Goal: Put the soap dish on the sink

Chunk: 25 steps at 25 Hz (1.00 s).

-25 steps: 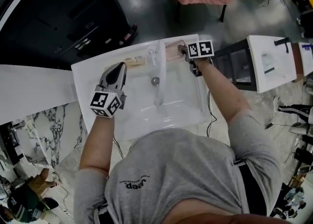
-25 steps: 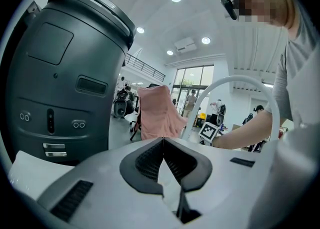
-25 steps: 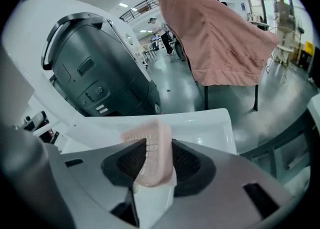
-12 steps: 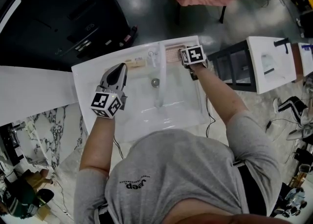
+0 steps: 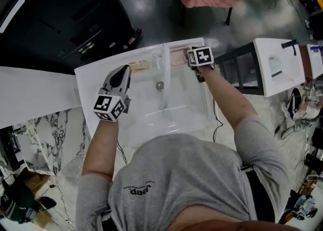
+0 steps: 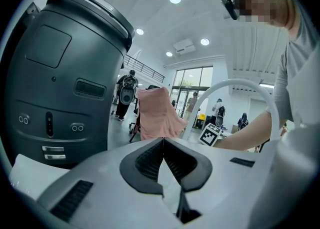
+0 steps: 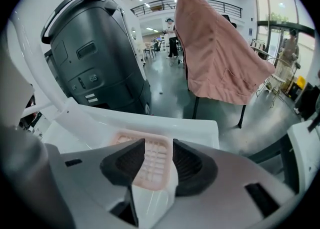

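1. The pink soap dish [image 7: 152, 165] lies flat on the back ledge of the white sink [image 5: 96, 81], just right of the tap [image 5: 165, 73].
2. The right gripper [image 7: 159, 155] has its jaws spread wide on either side of the dish; no firm grip shows.
3. The left gripper [image 6: 163, 145] is closed on nothing, over the sink's left side.
4. Behind the sink stand a dark grey machine [image 7: 95, 63] and a pink cloth [image 7: 215, 53] draped over a chair.
5. The person's grey shirt [image 5: 176, 179] reads "Jeep".
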Tool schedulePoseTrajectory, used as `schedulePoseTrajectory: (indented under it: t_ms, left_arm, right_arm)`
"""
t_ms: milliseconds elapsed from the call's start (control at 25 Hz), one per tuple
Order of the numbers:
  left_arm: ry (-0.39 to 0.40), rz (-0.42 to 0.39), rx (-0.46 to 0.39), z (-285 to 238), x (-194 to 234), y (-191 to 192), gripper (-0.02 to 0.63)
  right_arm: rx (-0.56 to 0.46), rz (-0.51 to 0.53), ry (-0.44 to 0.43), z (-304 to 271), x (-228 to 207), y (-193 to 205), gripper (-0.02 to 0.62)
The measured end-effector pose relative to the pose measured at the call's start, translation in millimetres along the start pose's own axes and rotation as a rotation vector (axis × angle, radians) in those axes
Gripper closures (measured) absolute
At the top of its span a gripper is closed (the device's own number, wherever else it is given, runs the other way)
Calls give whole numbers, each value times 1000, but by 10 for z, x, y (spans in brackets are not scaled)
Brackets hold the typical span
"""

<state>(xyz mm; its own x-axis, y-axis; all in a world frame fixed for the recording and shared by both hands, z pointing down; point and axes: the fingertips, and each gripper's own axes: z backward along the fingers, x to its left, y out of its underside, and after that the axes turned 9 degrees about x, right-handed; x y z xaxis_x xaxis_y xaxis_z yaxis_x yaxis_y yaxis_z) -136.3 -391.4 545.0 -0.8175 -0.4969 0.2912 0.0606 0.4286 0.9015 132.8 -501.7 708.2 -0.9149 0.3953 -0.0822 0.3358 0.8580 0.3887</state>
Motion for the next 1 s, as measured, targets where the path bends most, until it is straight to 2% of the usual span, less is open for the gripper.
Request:
schedulePoseTrajectory:
  t_ms: [280, 480, 760, 1000]
  left_arm:
    - [-18, -11, -25, 136, -17, -125, 591]
    - [-30, -21, -48, 332, -73, -262, 591]
    - [-39, -43, -74, 695, -176, -452, 591]
    - [-28, -44, -93, 1010, -381, -486, 591]
  right_arm:
    - [-83, 4, -12, 396, 25, -184, 367]
    - [-172, 4, -52, 832, 112, -306, 370]
    - [-317, 60, -120, 1457, 457, -418, 405]
    - [-397, 129, -199, 1905, 814, -261, 449]
